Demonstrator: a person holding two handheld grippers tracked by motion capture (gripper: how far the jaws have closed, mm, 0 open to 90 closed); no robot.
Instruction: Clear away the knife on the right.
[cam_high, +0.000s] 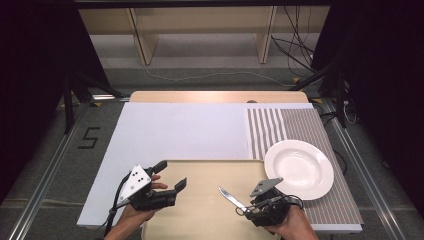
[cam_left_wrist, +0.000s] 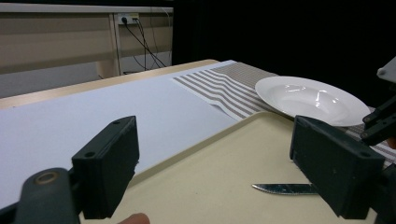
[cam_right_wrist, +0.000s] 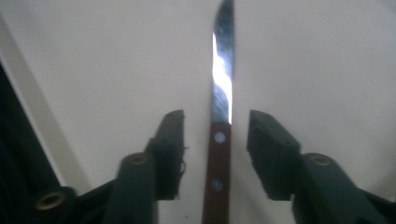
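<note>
Fingers: right gripper (cam_right_wrist: 215, 154) jaws part-open, flanking one wooden-handled steel knife (cam_right_wrist: 219, 140) without touching; left gripper (cam_left_wrist: 219, 168) jaws wide, holding nothing.
Knife: one, lying on one beige tray (cam_high: 200, 210), near its right side.
Around: one white round plate (cam_high: 299, 169) on striped cloth (cam_high: 280, 125); white sheet (cam_high: 180, 130) beyond.
Hands: both low at tray's near edge.

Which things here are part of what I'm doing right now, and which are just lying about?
In the job:
- knife, wooden handle between the right gripper jaws, gaps on both sides
- beige tray under it

Lying about:
- white plate
- striped placemat
- left gripper, open, holding nothing
</note>
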